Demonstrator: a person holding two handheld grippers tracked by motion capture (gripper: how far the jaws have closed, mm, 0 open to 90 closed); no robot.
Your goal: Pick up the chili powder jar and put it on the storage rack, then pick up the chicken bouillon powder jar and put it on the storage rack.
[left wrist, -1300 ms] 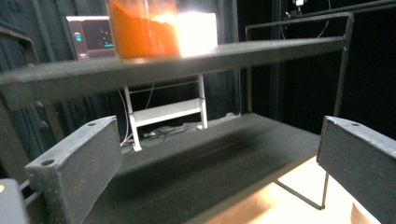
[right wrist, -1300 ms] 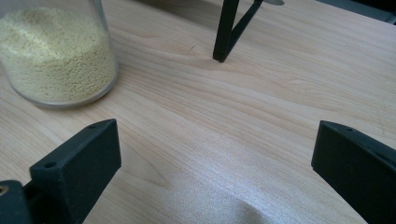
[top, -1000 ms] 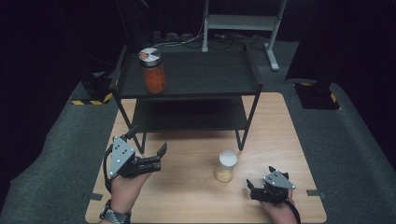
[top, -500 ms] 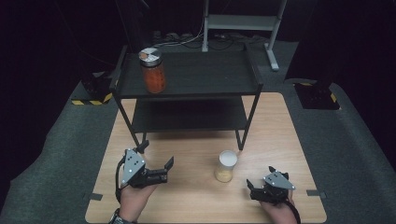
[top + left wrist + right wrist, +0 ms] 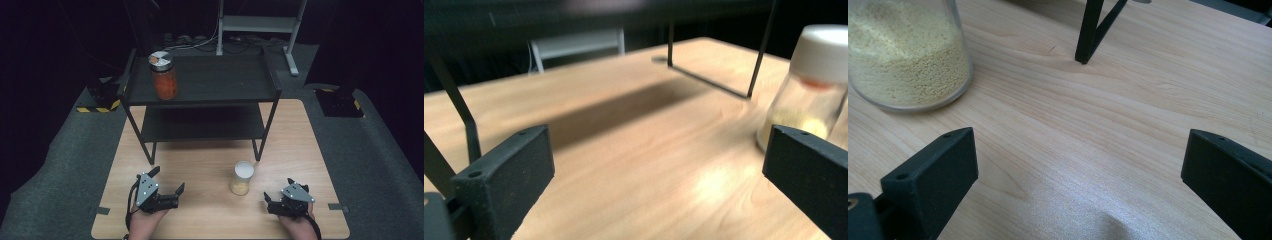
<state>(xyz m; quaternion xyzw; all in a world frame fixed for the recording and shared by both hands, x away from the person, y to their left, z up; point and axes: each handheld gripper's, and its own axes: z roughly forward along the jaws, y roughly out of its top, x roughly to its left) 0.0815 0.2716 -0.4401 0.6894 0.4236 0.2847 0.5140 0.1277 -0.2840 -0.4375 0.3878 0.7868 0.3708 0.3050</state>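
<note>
Both sets of jaws are spread wide with nothing between them. Left gripper (image 5: 167, 192) sits low over the near left part of the wooden table (image 5: 295, 135), held by a hand coming in from the bottom edge, jaws aimed to the right toward the small jar (image 5: 242, 178). Right gripper (image 5: 278, 196) is low over the near right part, also in a hand from the bottom edge, close to that jar but not touching it.

That jar has a white lid and yellowish grains inside, and stands upright on the table between the two grippers, just in front of the black shelf (image 5: 210, 80), near its front right leg. Up on the top shelf, at the left, there's a bigger jar (image 5: 163, 75) full of orange-red stuff. Can't read any labels.
</note>
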